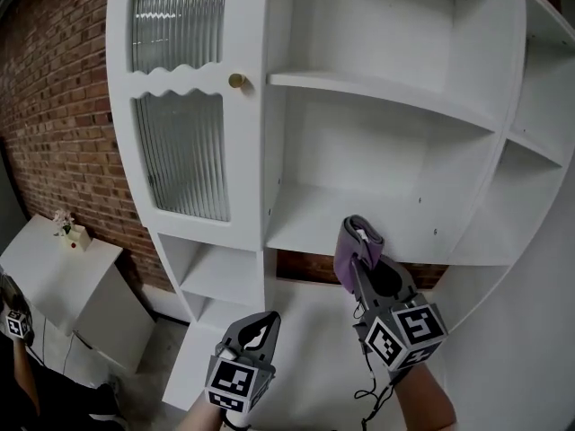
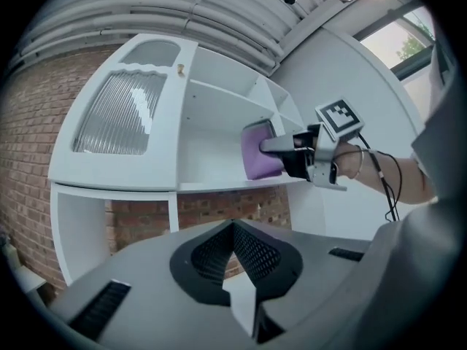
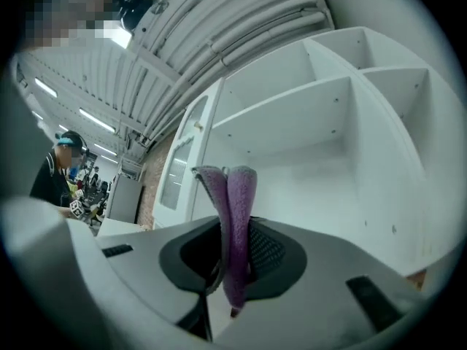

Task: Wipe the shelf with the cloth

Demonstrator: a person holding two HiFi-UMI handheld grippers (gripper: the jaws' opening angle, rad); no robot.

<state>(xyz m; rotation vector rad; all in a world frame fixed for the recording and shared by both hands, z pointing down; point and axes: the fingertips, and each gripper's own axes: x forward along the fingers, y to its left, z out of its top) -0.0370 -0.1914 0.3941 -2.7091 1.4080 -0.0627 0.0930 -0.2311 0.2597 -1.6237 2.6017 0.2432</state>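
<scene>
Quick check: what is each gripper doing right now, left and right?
Left gripper: shut, nothing between its jaws.
Right gripper: shut on the folded purple cloth.

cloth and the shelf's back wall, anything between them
Nothing. In the head view the shelf board between the cloth and the back wall is bare white.
</scene>
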